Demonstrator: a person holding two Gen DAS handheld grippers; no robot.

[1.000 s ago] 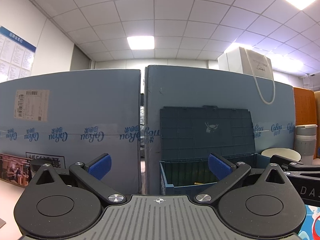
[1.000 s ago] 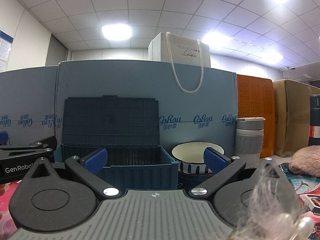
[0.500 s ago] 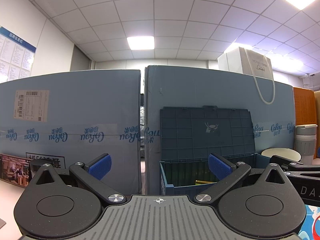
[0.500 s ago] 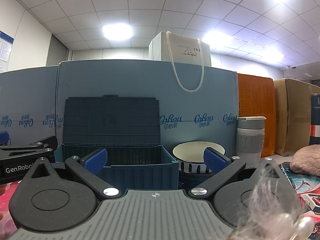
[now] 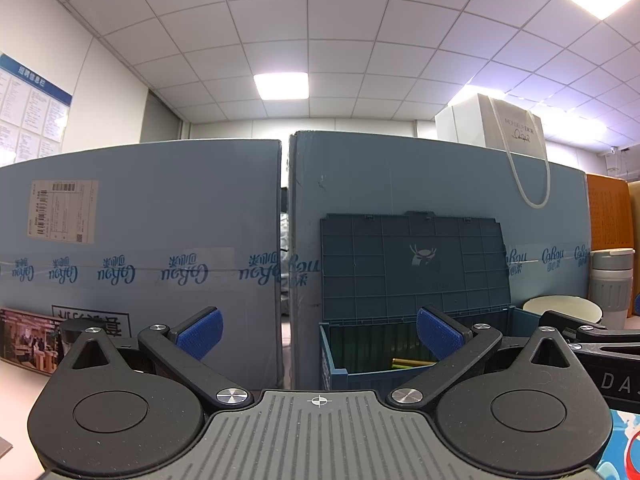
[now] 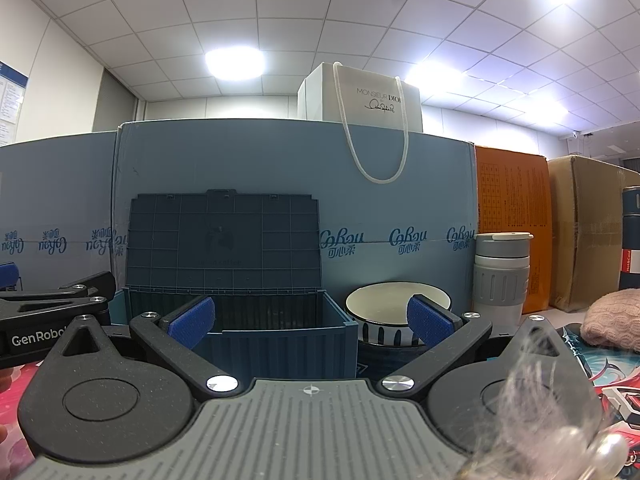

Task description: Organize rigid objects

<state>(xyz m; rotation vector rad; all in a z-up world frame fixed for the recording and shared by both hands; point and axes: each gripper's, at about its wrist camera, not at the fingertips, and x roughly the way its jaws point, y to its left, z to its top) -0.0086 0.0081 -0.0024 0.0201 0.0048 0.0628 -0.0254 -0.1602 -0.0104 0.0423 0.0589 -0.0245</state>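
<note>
Compared with one second ago, almost nothing is changed: both the left tool (image 5: 318,332) and the right tool (image 6: 311,318) are still held with fingers wide apart and nothing between them. The open blue storage box (image 6: 280,340) is seen straight ahead on the tabletop, with a yellow-green object (image 5: 412,363) lying inside. A striped bowl (image 6: 384,320) and a grey tumbler (image 6: 502,276) are placed to its right, before blue cartons (image 5: 160,240) under a tiled ceiling.
</note>
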